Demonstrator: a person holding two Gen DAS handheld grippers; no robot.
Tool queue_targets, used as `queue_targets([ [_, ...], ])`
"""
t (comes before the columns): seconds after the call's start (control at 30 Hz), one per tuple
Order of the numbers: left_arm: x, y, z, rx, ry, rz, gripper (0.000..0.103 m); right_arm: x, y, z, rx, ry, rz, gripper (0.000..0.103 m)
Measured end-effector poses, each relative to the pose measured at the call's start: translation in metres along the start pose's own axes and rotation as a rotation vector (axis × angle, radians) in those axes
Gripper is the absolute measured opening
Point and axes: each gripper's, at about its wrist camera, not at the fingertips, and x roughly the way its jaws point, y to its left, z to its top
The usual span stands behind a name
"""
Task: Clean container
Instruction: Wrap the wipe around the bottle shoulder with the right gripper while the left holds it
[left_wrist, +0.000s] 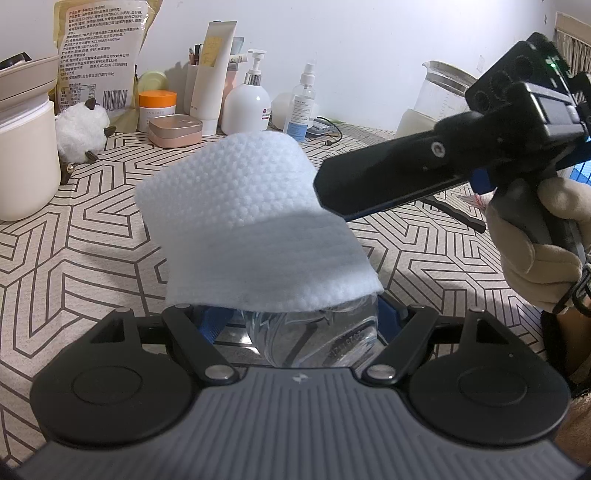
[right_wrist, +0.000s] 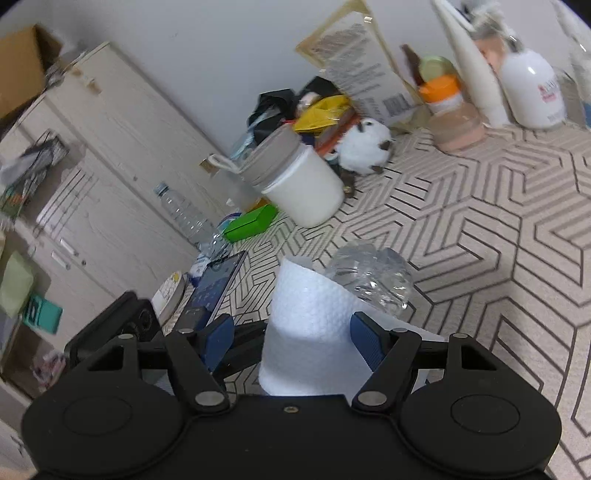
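- Your table's patterned cloth (left_wrist: 92, 243) fills the frame below a white wall (left_wrist: 369, 44).
- One plastic bottle (left_wrist: 317, 339) sits clamped in your left gripper (left_wrist: 295, 314).
- One white wipe (right_wrist: 314, 332) sits between your right gripper (right_wrist: 295, 343) jaws; whether they grip it is unclear.

Tall cream-yellow plastic food pouch (left_wrist: 96, 55), leaned against the wall: a white back label is printed with dense Chinese text; the numbers "SC11835018200764" and "0591-37998991" and a barcode are legible.

Clear crumpled plastic bottle (left_wrist: 314, 339): a dot-printed code is borne near the base, reversed and only partly readable.

Clear spray bottle with white nozzle (left_wrist: 301, 107): label text is too small to be read.
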Motion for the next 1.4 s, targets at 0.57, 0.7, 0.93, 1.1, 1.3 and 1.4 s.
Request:
queue_targets([
  [0.57, 0.003, 0.011, 0.001, 0.013, 0.004, 0.012, 0.080, 0.002, 0.009, -0.004, -0.074, -0.005, -0.058, 0.074],
  [0.7, 0.005, 0.015, 0.001, 0.019, 0.005, 0.018, 0.080, 0.014, -0.005, -0.005, -0.016, 0.029, -0.116, 0.075],
  [0.93, 0.009, 0.011, 0.000, 0.020, 0.004, 0.022, 0.080, 0.022, -0.020, -0.006, 0.067, 0.027, -0.098, 0.075],
  [1.1, 0.014, -0.004, 0.001, 0.007, -0.004, 0.032, 0.080, 0.021, 0.000, -0.009, -0.033, 0.050, -0.115, 0.079],
  [1.3, 0.012, -0.031, 0.004, 0.003, -0.005, 0.052, 0.080, 0.019, 0.013, -0.013, -0.094, 0.089, -0.111, 0.079],
  [1.4, 0.011, -0.034, 0.003, 0.010, -0.003, 0.056, 0.080, 0.020, 0.009, -0.012, -0.074, 0.088, -0.108, 0.079],
])
